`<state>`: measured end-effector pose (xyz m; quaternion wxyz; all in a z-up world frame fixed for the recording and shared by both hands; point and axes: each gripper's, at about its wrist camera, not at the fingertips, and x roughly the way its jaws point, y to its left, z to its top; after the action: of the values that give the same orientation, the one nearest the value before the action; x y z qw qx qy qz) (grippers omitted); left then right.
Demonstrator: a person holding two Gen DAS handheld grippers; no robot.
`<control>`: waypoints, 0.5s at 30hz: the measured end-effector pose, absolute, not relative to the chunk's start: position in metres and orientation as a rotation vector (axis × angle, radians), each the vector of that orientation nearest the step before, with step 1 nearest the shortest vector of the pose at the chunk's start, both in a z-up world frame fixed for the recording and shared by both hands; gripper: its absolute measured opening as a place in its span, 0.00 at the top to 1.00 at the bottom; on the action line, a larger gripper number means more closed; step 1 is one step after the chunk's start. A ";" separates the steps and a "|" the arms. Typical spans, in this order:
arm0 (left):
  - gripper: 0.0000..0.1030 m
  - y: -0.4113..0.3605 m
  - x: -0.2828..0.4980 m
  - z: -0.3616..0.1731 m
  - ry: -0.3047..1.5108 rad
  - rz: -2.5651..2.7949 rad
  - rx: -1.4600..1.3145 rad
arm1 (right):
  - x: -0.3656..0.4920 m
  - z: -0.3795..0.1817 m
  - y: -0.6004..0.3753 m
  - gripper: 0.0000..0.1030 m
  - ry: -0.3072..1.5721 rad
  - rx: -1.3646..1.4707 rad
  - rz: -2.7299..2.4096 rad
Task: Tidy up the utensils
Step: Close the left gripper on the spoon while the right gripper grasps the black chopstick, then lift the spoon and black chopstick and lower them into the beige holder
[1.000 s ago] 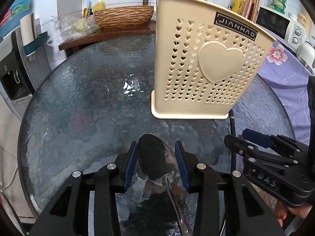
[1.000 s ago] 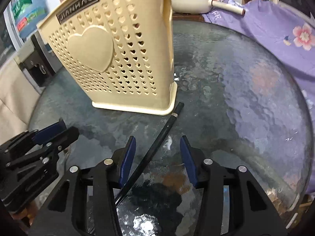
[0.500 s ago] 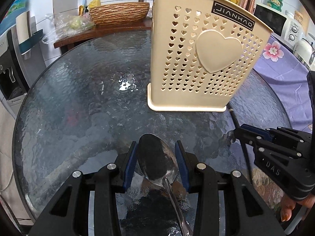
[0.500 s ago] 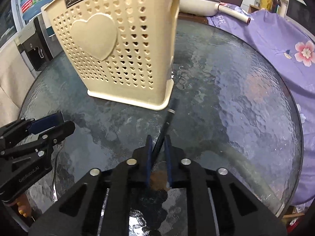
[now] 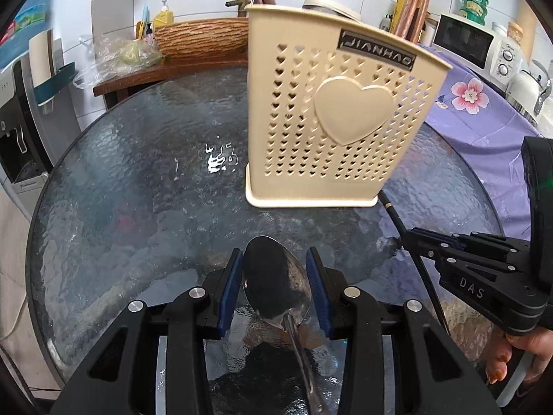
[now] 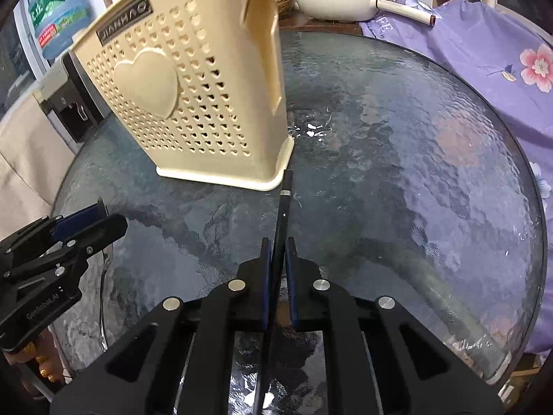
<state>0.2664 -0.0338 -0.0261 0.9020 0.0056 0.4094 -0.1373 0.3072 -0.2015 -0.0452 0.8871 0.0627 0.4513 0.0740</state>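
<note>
Two handheld grippers work over a round, textured glass table [image 5: 131,180]. The largest item on it is a cream utensil holder [image 5: 331,121], upright, perforated with small hearts, bearing one raised heart and a "JIANHAO" label; it stands past both grippers, toward the table's middle. The left gripper [image 5: 274,288] has its blue-padded fingers [image 5: 228,290] parted about a spoon bowl's width, one on each side of the metal spoon [image 5: 276,285]. The bowl lies face up between them, the handle running back under the gripper; whether the pads actually touch the bowl cannot be judged from this angle. The right gripper [image 6: 276,276] has its fingers drawn nearly together, pinching a thin black chopstick [image 6: 281,214]. The free end of the chopstick, marked by a pale band, points at the near right corner of the holder's base and lies just beside it. The spoon handle shows beside the left gripper in the right wrist view.
</note>
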 end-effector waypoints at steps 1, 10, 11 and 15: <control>0.65 -0.034 0.266 -0.025 0.844 -0.286 0.011 | 0.309 -0.045 -0.206 0.92 0.934 0.139 0.158; 0.66 -0.039 0.258 -0.009 0.803 -0.311 -0.001 | 0.300 -0.024 -0.232 0.92 0.845 0.251 0.222; 0.67 -0.039 0.256 -0.006 0.796 -0.313 -0.004 | 0.299 -0.020 -0.235 0.92 0.832 0.276 0.245; 0.67 -0.036 0.256 0.004 0.779 -0.326 -0.010 | 0.291 -0.006 -0.241 0.92 0.785 0.312 0.294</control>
<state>0.2561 -0.0364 0.0043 0.9122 -0.0048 0.3780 -0.1580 0.2907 -0.2406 -0.0062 0.9017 0.1509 0.3794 0.1421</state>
